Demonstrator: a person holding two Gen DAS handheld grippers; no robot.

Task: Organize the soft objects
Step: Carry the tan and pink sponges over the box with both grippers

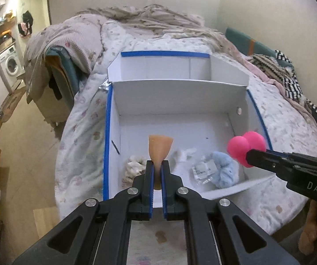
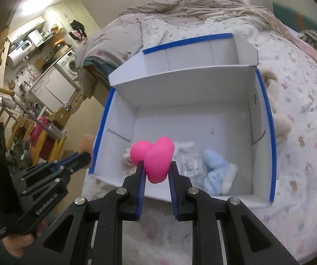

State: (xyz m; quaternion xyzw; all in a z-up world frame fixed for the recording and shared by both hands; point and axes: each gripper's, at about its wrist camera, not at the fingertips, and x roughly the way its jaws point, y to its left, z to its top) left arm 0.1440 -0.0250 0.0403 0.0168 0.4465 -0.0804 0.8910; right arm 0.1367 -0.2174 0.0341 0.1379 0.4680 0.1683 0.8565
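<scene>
- Above the near edge of a white cardboard box point(image 1: 180, 97) on a quilted bed point(image 1: 275, 119), you hold one soft toy in each gripper, both clear of the box floor.
- Your left gripper point(image 1: 157, 163) has its fingers pinched almost together on the narrow stem of a tan, funnel-shaped squishy point(image 1: 160, 146); the wide end flares beyond the tips, so the thin waist looks like the surest place to grip it.
- Your right gripper point(image 2: 157, 165) clamps a pink heart-shaped squishy point(image 2: 156, 156) at its lower lobe, fingers held a little apart by its bulk; the rounded top bulges past the pads.
- Both tools tilt steeply down towards the box, which suggests the toys hang over it for sorting, though whether they are going in or coming out you cannot tell from this moment.
- Inside the box, blue tape point(image 1: 106, 137) trims the side rims, and the raised lid point(image 1: 165, 66) stands at the far side.
- Along the near wall lie a cream fluffy piece point(image 1: 134, 167) at left, a small white fluffy scrap point(image 1: 188, 152) farther in, a clear plastic packet point(image 1: 203, 169) in the middle and a pale blue plush item point(image 2: 213, 172) at right, touching the packet.
- Far floor of the box is bare.
- Outside the right wall, a beige plush toy point(image 2: 279, 119) rests on the bed.
</scene>
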